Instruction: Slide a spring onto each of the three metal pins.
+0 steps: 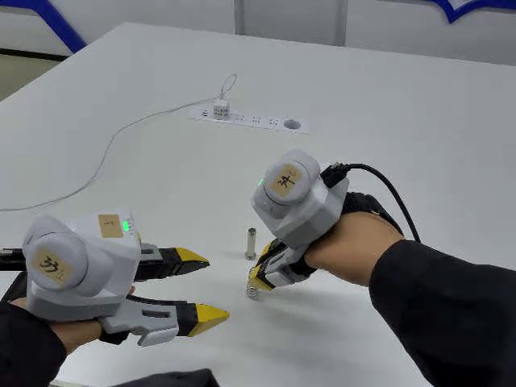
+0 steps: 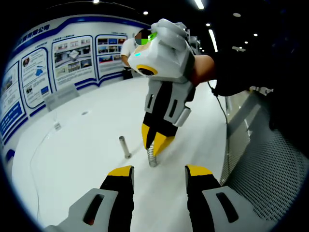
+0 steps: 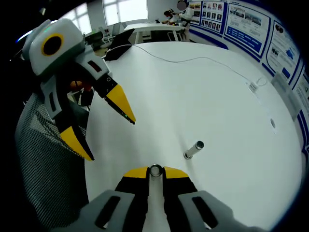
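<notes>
Left gripper, nearest me at the lower left of the head view: fingers spread wide, nothing between them, yellow tips pointing right toward the work.

Right gripper: aimed steeply down at the table, fingers pinching the top of a spring. The spring hangs under the tips, long axis near upright with a slight lean, lower end at the table top; I cannot resolve whether it touches. In the right gripper view it reads end-on as a small metal ring between the yellow tips, so its axis runs along the gripper's own line. Whether a pin sits inside it, I cannot tell.

One pin: bare metal cylinder standing upright on the table, long axis vertical. It is just beside the spring on the far side, apart from it and from both my grippers.

Surface: plain white table. Toward the far side a white power strip lies flat, a white plug in its left end, a thin white cord trailing off left. A black cable leaves the right gripper above my sleeve.

Room: wall panels with blue trim, ceiling lights overhead.
</notes>
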Motion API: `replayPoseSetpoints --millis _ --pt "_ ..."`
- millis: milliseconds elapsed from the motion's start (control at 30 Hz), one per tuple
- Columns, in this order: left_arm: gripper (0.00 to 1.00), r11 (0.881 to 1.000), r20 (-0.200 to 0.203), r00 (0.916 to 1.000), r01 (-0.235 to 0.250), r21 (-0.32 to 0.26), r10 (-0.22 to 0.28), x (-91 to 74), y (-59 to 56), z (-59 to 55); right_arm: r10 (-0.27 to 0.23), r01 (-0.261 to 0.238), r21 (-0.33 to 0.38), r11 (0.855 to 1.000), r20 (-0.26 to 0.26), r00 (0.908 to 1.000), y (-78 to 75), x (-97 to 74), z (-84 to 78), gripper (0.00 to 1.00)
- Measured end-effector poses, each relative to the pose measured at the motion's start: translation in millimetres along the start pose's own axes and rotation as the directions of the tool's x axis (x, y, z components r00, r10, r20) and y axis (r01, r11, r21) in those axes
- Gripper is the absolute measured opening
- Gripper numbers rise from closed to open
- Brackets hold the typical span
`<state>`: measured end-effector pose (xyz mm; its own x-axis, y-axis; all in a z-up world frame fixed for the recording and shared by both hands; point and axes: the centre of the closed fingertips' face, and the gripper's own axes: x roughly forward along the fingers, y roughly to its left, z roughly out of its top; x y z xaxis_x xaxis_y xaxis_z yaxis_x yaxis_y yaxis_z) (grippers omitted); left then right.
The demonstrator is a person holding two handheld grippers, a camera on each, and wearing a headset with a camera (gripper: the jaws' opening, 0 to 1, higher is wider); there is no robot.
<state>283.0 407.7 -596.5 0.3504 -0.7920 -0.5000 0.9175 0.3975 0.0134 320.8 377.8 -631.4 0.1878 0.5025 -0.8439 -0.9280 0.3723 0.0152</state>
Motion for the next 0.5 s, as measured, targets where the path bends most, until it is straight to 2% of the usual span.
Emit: replayPoseSetpoints --millis 300,500 --pt "0.44 1.0 0.003 1.0 0.0 0.001 0.0 -0.5 1.7 -0.1 -0.02 0.02 -0.001 1.0 0.045 0.9988 -8.8 -29.6 19.9 0.12" --pt "0.44 1.0 0.005 1.0 -0.001 0.001 0.001 -1.0 2.6 -0.1 -0.057 0.059 -0.02 0.998 0.08 0.9951 -21.0 -49.9 38.8 0.12"
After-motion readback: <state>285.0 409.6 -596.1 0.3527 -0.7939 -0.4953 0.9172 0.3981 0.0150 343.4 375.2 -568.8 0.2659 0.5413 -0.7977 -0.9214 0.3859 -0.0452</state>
